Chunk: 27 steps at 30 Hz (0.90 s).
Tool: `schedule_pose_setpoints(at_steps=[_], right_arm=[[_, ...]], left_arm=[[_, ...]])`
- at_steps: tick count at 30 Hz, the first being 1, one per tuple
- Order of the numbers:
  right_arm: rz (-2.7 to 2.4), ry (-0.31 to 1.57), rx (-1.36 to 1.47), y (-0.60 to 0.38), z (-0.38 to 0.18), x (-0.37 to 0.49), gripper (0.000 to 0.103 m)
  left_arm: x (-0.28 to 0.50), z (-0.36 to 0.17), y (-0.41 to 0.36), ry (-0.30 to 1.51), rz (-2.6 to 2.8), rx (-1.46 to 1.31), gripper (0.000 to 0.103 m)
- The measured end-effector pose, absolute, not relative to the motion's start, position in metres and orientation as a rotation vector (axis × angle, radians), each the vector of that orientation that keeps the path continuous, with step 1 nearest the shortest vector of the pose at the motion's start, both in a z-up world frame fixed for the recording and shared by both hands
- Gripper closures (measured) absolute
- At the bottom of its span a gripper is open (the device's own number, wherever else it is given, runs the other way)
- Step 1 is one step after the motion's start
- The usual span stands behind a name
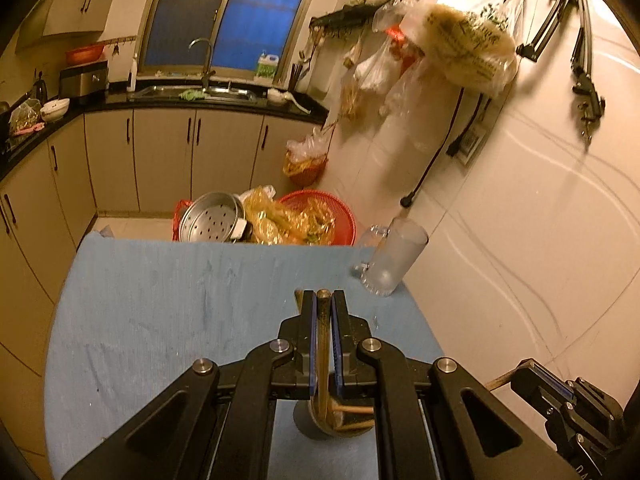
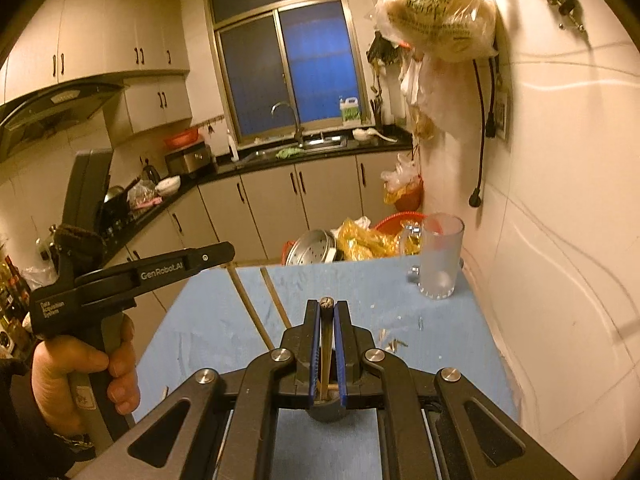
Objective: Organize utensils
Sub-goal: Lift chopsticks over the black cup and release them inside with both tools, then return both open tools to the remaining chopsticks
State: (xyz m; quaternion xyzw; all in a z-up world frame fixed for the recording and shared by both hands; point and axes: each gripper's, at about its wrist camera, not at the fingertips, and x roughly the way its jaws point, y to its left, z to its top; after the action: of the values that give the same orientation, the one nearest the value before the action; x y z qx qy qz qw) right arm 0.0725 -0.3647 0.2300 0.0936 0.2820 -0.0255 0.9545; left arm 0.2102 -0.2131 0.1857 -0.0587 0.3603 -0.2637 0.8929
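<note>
Wooden chopstick (image 1: 323,344) clamped in left claw (image 1: 323,300); another chopstick (image 2: 326,344) clamped in right claw (image 2: 326,308), both angled toward glass mug (image 2: 438,260) on bench (image 2: 224,320), likely for insertion.

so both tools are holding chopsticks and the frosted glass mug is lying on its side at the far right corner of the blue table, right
Not quite: the frosted glass mug stands upright, as the right wrist view shows. The rest holds: the left tool and right tool each clamp a chopstick, and the mug is at the blue table's far right corner.

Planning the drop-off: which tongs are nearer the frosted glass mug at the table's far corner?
Right, though not by much. The right tongs sit just left of the frosted glass mug; the left tongs sit further left.
</note>
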Motion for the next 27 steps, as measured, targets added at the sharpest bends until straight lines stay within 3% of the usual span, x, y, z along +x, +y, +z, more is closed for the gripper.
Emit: schedule_pose_setpoints(at_steps=[5,8,10,15,17,21,27], right_arm=[[-0.050,0.584,0.192,-0.364,0.225,0.071,0.092],[-0.050,0.582,0.194,-0.362,0.226,0.069,0.088],[-0.047,0.580,0.189,-0.360,0.227,0.067,0.085],[0.004,0.610,0.200,-0.348,0.219,0.060,0.077],[0.036,0.645,0.208,-0.339,0.207,0.060,0.077],[0.107,0.739,0.241,-0.320,0.177,0.063,0.077],[0.207,0.910,0.263,-0.289,0.123,0.077,0.077]], left_arm=[[0.207,0.182,-0.204,0.773,-0.539,-0.124,0.095],[0.205,0.186,-0.193,0.773,-0.530,-0.132,0.082],[0.202,0.189,-0.178,0.763,-0.517,-0.150,0.067],[0.204,0.181,-0.130,0.799,-0.439,-0.181,0.062],[0.204,0.165,-0.106,0.849,-0.379,-0.183,0.061],[0.200,0.122,-0.072,0.967,-0.262,-0.177,0.046],[0.188,0.054,-0.050,1.148,-0.202,-0.162,0.046]])
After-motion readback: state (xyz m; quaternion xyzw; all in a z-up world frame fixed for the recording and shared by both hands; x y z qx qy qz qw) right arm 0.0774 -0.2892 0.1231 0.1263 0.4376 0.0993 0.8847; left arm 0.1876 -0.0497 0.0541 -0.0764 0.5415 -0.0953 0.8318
